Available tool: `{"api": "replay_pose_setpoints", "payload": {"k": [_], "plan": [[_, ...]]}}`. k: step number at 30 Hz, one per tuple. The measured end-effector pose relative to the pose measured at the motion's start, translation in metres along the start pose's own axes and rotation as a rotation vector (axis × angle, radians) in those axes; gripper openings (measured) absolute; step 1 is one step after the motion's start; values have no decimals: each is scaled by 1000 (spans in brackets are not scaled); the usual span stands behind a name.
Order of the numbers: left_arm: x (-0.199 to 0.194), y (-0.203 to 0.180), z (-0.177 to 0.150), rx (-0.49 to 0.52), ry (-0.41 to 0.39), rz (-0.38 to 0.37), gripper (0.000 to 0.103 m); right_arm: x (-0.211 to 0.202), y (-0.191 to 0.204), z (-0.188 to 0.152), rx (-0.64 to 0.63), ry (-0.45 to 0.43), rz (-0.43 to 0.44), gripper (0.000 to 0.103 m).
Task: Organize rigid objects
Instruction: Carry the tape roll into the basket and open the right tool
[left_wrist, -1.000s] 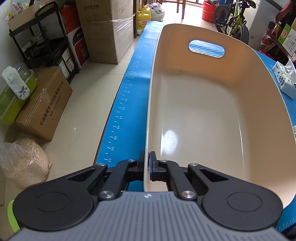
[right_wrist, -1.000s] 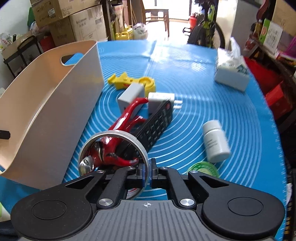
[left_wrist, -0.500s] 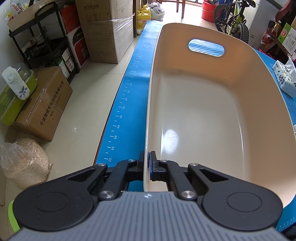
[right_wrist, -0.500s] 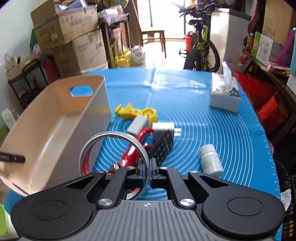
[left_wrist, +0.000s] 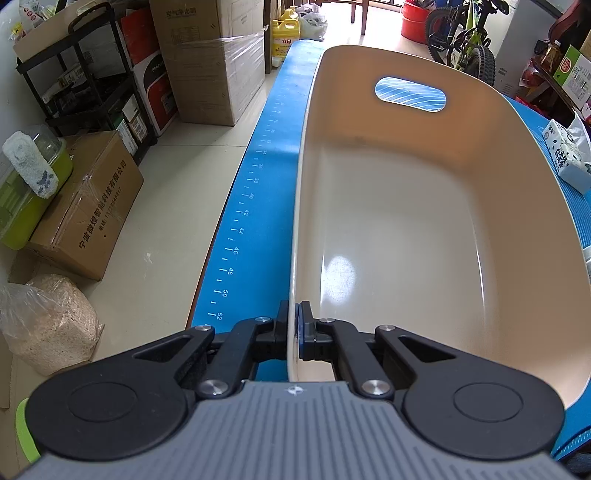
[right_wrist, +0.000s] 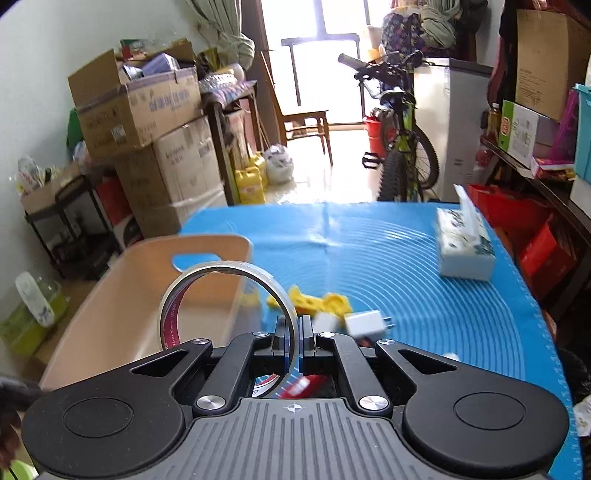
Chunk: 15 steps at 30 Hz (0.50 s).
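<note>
Over blue mat (right_wrist: 388, 258), right gripper (right_wrist: 294, 345) pinches apparently tape roll (right_wrist: 225, 295).

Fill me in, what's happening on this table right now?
The left claw is clamped on the near rim of the beige bin, which looks empty. The right claw grips a roll of clear tape, held in the air beside the bin. A yellow toy and a white charger lie on the blue mat.
</note>
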<state>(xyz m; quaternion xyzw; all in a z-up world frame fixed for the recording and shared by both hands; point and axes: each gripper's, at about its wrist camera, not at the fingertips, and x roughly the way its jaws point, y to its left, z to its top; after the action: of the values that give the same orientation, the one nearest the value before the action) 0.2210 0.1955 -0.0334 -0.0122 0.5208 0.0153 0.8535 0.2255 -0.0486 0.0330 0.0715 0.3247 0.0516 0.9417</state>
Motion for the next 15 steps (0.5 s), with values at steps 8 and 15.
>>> {"api": "replay_pose_setpoints", "payload": {"k": [8,15], "plan": [[0,1,0,3,-2,-2,5,27,53,-1,-95,46,38,16],[0,0,-1,5,-3,0,5,54,82,-24,-193,156,81,16]]}}
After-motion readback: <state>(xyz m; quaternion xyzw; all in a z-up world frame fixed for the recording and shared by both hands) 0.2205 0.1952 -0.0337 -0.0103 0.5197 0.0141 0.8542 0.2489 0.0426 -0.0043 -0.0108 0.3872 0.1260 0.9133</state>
